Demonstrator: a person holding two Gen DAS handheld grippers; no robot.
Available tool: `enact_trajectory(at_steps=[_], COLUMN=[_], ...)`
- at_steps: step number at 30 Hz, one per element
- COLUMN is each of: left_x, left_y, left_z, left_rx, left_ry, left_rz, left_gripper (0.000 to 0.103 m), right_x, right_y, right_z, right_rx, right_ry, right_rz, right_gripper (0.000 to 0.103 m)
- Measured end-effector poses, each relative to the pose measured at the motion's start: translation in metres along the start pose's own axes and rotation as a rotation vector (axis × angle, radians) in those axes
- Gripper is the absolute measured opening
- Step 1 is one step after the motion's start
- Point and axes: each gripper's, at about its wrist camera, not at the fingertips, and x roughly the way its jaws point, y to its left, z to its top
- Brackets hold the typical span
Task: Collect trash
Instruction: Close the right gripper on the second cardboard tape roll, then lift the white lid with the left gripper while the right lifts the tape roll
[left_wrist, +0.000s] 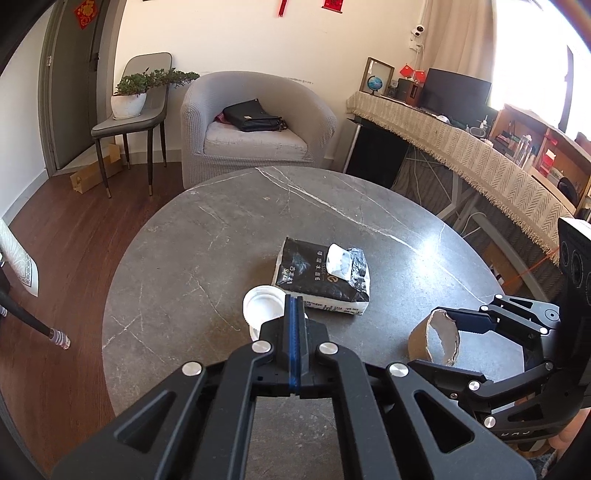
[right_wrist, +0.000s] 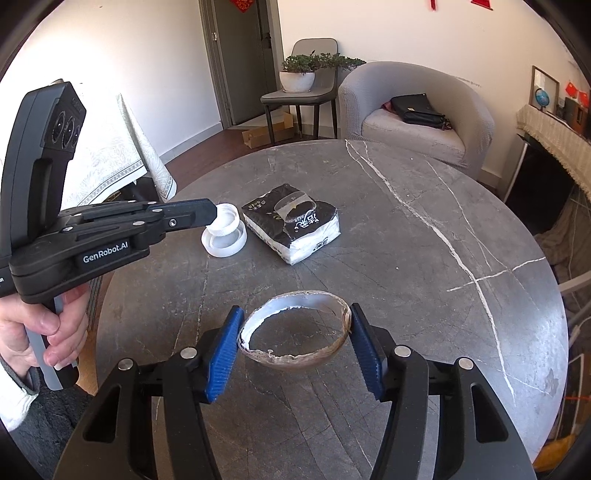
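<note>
A torn brown paper cup ring (right_wrist: 295, 360), white inside, sits low over the round grey marble table (right_wrist: 443, 295). My right gripper (right_wrist: 295, 317) is shut on it, a blue pad pressing each side; the left wrist view shows the ring (left_wrist: 436, 339) and that gripper (left_wrist: 443, 343) at the right. A small white plastic cap (right_wrist: 227, 216) tilts above a wider white lid (right_wrist: 225, 243). My left gripper (right_wrist: 212, 214) is shut on the cap's rim. In the left wrist view its closed jaws (left_wrist: 294, 306) cover the right edge of the cap (left_wrist: 262, 304).
A black-and-white tissue pack (right_wrist: 295, 229) lies mid-table, just beyond the cap (left_wrist: 321, 280). A grey armchair (left_wrist: 255, 122) with a black bag stands behind the table, beside a chair holding a potted plant (left_wrist: 129, 99). A cloth-covered desk (left_wrist: 461, 140) runs along the right.
</note>
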Motion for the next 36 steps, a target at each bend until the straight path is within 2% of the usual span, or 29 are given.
enact_trajectory(at_steps=[4, 5, 6, 7, 12, 17, 25, 30, 36], left_x=[-0.008, -0.01, -0.009, -0.007, 0.007, 0.018, 0.021, 0.022, 0.016], left_y=[0.003, 0.006, 0.01, 0.014, 0.026, 0.03, 0.032, 0.03, 0.027], left_z=[0.002, 0.003, 0.003, 0.003, 0.0, -0.002, 0.0, 0.0, 0.0], left_rx=[0.004, -0.007, -0.022, -0.041, -0.099, -0.135, -0.137, -0.125, -0.117], left_ry=[-0.029, -0.038, -0.035, -0.025, 0.029, 0.059, 0.043, 0.035, 0.009], left_rz=[-0.005, 0.002, -0.001, -0.013, -0.037, -0.057, -0.042, -0.038, -0.033], left_gripper=[0.002, 0.009, 0.024, 0.028, 0.032, 0.032, 0.03, 0.008, 0.008], right_x=[0.002, 0.002, 0.002, 0.002, 0.004, 0.005, 0.006, 0.008, 0.009], right_y=[0.001, 0.001, -0.001, 0.0, -0.001, -0.003, -0.001, 0.001, 0.004], right_z=[0.002, 0.003, 0.001, 0.001, 0.002, 0.001, 0.002, 0.002, 0.003], right_rx=[0.004, 0.004, 0.001, 0.0, 0.001, 0.006, 0.004, -0.001, -0.004], right_ry=[-0.003, -0.002, -0.002, -0.002, 0.002, 0.007, 0.011, 0.017, 0.016], right_rz=[0.003, 0.004, 0.005, 0.006, 0.006, 0.005, 0.007, 0.007, 0.006], right_gripper=[0.058, 0.058, 0.058, 0.058, 0.058, 0.058, 0.058, 0.058, 0.058])
